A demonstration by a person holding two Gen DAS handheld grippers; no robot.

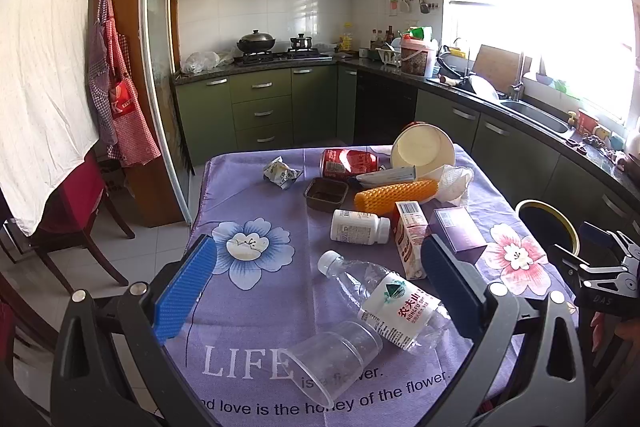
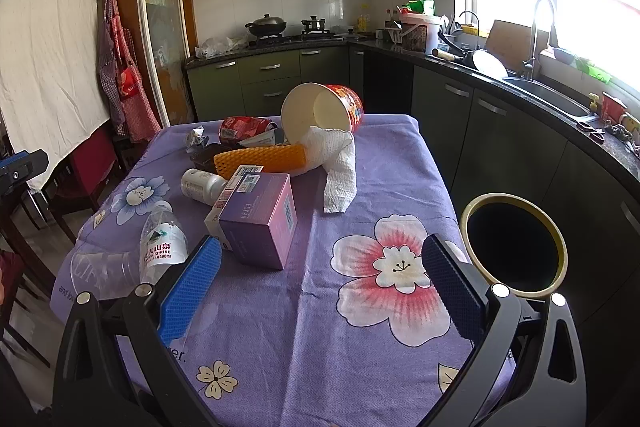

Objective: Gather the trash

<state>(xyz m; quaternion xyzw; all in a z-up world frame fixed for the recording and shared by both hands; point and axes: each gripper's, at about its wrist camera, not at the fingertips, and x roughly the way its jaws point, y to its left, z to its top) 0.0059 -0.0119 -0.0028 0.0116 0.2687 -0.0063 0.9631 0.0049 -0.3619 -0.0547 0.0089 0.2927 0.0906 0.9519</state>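
Note:
Trash lies on the purple flowered tablecloth [image 1: 256,195]: a clear plastic cup [image 1: 336,357], a water bottle [image 1: 384,295], a white pill bottle [image 1: 358,227], a red-white carton [image 1: 410,237], a purple box [image 2: 260,221], an orange foam sleeve [image 1: 394,195], a paper towel [image 2: 336,163], a red can [image 1: 348,163], a paper bowl [image 2: 320,111] on its side and a wrapper [image 1: 281,171]. My left gripper [image 1: 320,287] is open above the bottle and cup. My right gripper [image 2: 320,281] is open and empty over the pink flower. A black bin [image 2: 514,245] with a gold rim stands right of the table.
A dark tray [image 1: 326,193] sits mid-table. Green kitchen cabinets [image 1: 264,107], a stove with pots [image 1: 256,43] and a sink counter [image 2: 540,91] lie beyond. A red chair [image 1: 80,203] stands left of the table.

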